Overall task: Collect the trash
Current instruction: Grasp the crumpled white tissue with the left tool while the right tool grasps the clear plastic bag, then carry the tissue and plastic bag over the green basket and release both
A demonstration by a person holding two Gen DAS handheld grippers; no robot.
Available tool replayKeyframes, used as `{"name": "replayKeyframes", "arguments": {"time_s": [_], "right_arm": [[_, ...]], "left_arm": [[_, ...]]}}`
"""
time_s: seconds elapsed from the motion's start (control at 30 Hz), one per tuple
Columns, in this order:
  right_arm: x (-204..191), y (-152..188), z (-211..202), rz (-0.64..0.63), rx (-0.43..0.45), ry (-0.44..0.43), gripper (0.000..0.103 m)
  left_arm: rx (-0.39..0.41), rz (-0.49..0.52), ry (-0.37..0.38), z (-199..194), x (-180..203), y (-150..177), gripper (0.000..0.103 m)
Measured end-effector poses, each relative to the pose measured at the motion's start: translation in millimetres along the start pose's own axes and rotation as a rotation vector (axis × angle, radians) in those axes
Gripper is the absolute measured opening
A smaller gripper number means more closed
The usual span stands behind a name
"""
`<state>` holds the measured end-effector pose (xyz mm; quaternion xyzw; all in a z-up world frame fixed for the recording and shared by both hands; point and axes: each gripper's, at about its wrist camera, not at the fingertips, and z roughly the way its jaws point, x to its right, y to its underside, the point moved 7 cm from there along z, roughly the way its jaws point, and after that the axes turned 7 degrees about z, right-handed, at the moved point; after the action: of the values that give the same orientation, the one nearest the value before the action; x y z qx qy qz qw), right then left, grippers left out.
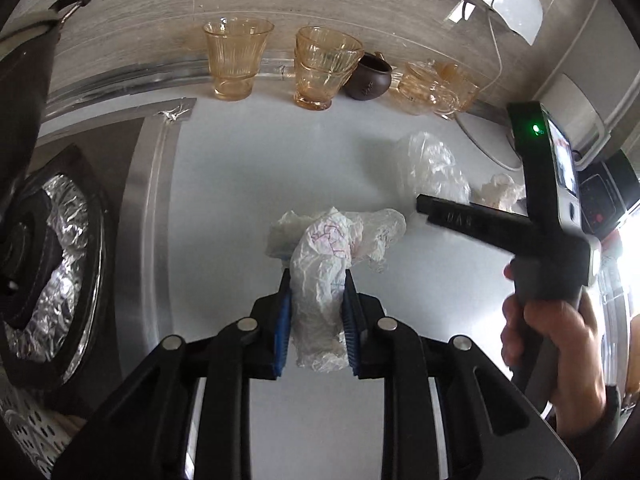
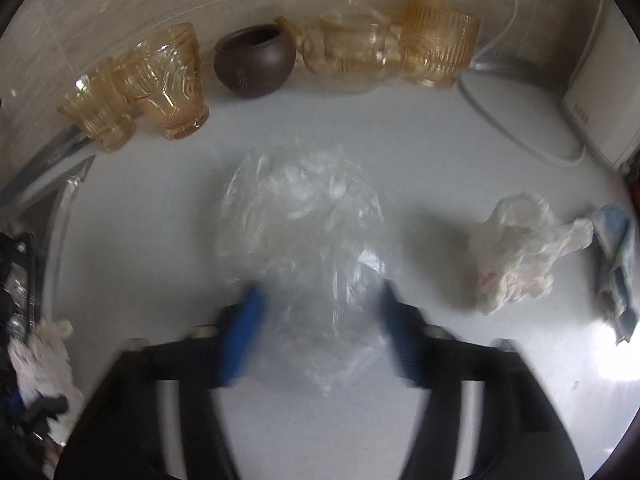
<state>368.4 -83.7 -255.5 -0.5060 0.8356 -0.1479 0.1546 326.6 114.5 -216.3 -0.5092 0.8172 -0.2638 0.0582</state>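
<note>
Left wrist view: left claw (image 1: 314, 312) clamps a crumpled white bag (image 1: 320, 276) w/ pink scribbles, unreadable, above the table (image 1: 248, 168). Right of it, right claw (image 1: 472, 220) body shows embossed letters, too blurred to read. Right wrist view: right claw (image 2: 320, 332) spread wide around a clear plastic bag (image 2: 304, 240) on the table; wadded tissue (image 2: 516, 256) to its right, amber glasses (image 2: 168, 84) ahead.
</note>
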Motion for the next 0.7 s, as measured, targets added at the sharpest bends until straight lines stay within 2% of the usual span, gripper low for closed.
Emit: {"name": "replayKeyframes", "arguments": {"time_s": [0.03,0.07,0.2,0.3,0.43,0.5,0.6,0.7], "right_arm": [[0.4,0.0,-1.2,0.005,-0.005,-0.011,0.020],[3.5,1.3,-6.4,0.017,-0.015,-0.039,0.016],[10.0,10.8,-52.3,-0.002,0.056,-0.063,0.016],[22.6,36.8,-106.3,-0.049,0.136,-0.050,0.016],[61.1,103.8,-168.3,-0.063,0.165,-0.014,0.016],[80.2,133.9,-187.2,-0.050,0.155,0.010,0.016],[113.7,197.2,-219.8,-0.020,0.131,0.033,0.016],[138.4,253.4,-243.5,-0.012,0.120,0.072,0.016]], "left_arm": [[0.000,0.002,-0.002,0.8,1.1,0.7,0.022],[0.000,0.003,-0.004,-0.7,1.4,2.2,0.022],[0.016,0.040,0.017,-16.0,13.3,10.0,0.022],[0.039,0.102,0.050,-38.6,35.4,22.8,0.022],[0.022,0.176,0.147,-64.9,77.3,60.9,0.022],[0.001,0.217,0.187,-75.9,103.0,88.2,0.022],[-0.017,0.268,0.213,-92.2,139.7,130.1,0.022],[-0.048,0.277,0.267,-103.6,172.0,164.5,0.022]]}}
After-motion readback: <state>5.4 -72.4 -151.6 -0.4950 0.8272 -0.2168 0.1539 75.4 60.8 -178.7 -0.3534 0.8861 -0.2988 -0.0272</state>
